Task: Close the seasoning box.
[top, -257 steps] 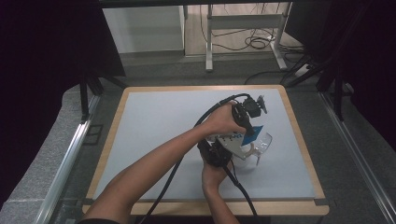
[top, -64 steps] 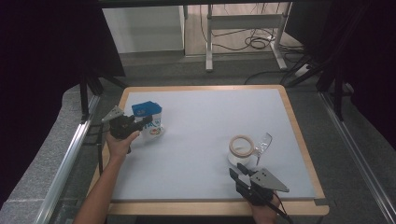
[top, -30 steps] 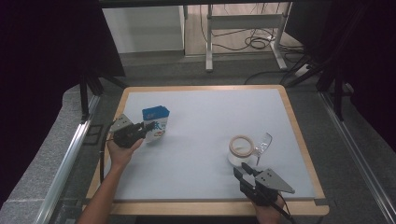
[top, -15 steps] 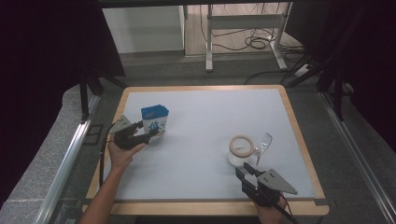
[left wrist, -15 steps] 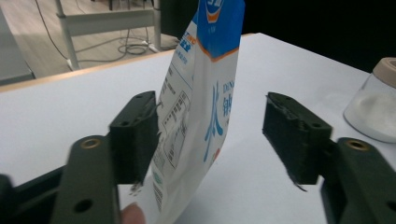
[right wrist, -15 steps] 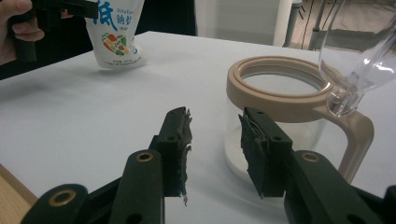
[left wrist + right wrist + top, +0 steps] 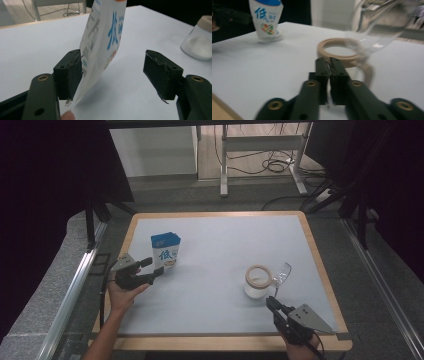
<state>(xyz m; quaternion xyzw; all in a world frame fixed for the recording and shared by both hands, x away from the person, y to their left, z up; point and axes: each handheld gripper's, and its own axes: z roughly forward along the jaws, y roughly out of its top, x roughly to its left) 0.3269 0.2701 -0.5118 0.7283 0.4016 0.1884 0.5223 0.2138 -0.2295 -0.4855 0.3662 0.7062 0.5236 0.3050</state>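
At the table's left, your left gripper (image 7: 151, 270) has just been opening beside the pouch (image 7: 166, 251); your right gripper's (image 7: 270, 304) jaws are closed empty near the jar (image 7: 257, 281).

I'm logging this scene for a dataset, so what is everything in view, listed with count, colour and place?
Pouch: one, white with a blue top and blue print, standing at the table's left, between the open jaws of the left gripper.
Jar: one, clear glass with a tan rim, white contents, right of centre.
Jar lid: one, clear, hinged open, leaning off the jar's right side.
Table: one, pale blue-white top with a wooden edge.
Left hand-held gripper: one, black, at the left edge; its jaws have just been opening, one pad beside the pouch.
Right hand-held gripper: one, black with a grey plate, near edge, shut, empty.
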